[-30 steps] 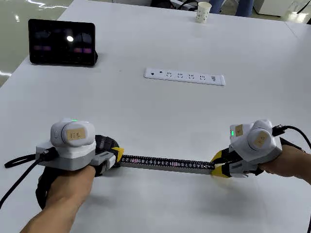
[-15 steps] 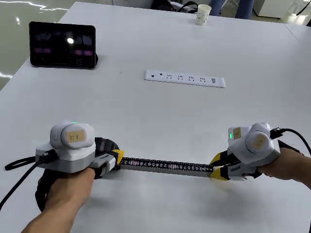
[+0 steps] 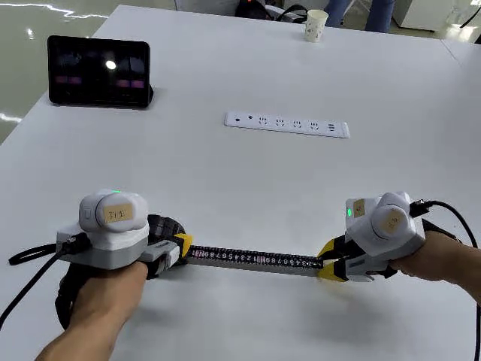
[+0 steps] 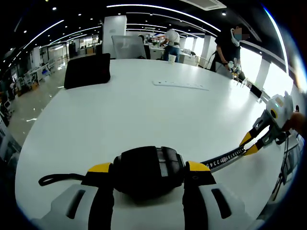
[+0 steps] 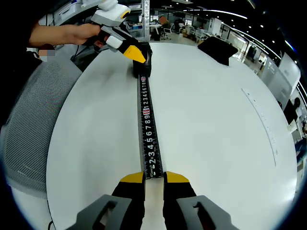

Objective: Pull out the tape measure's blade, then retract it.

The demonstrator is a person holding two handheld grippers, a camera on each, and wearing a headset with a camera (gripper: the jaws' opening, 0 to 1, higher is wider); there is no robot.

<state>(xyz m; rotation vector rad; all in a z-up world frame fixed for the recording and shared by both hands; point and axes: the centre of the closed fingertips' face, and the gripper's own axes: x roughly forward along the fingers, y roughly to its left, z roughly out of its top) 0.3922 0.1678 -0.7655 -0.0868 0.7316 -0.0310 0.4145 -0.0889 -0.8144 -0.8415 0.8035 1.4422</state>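
The black tape measure case (image 4: 148,168) sits on the white desk (image 3: 263,180), clamped between the left tongs (image 3: 180,247). Its blade (image 5: 146,120) runs flat across to the right tongs (image 5: 154,178), which are narrowed and pinch its tip. The right gripper view shows the blade's numerals clearly. The head view shows a power strip (image 3: 287,125) farther back.

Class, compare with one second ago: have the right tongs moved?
Yes. Judged against the power strip, the right tongs have shifted left, towards the case in the left tongs, so less blade is out.
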